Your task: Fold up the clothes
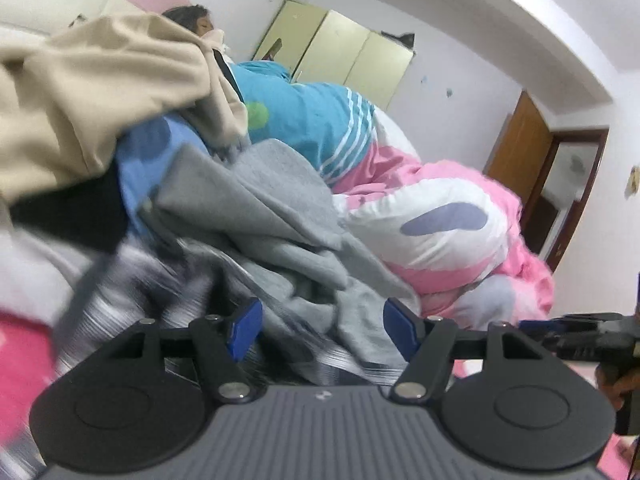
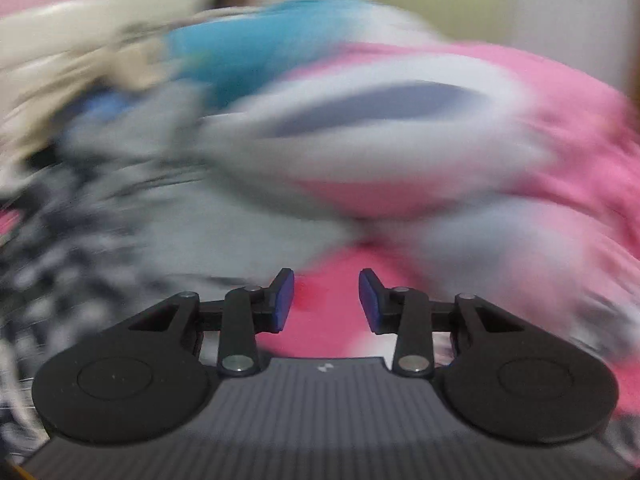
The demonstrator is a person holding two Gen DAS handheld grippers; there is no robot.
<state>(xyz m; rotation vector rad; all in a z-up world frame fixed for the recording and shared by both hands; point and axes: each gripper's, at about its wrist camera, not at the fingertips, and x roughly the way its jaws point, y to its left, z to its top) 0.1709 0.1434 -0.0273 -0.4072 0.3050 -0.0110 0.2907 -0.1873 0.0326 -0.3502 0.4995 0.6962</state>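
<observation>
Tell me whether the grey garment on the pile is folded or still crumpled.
Crumpled, not folded: the grey garment lies in loose, uneven creases over the heap, draped between the blue cloth and the pink-and-white quilt.

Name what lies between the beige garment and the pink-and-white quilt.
In the left wrist view, a turquoise white-striped garment and a crumpled grey garment lie between the beige garment and the quilt.

Left gripper (image 1: 323,330): we are holding it with the jaws standing wide apart, blue pads (image 1: 245,328) facing each other, nothing pressed between them. Right gripper (image 2: 326,300): we are holding it with the jaws parted more narrowly, pads (image 2: 283,300) clear; its tip is showing at the left view's right edge.
</observation>
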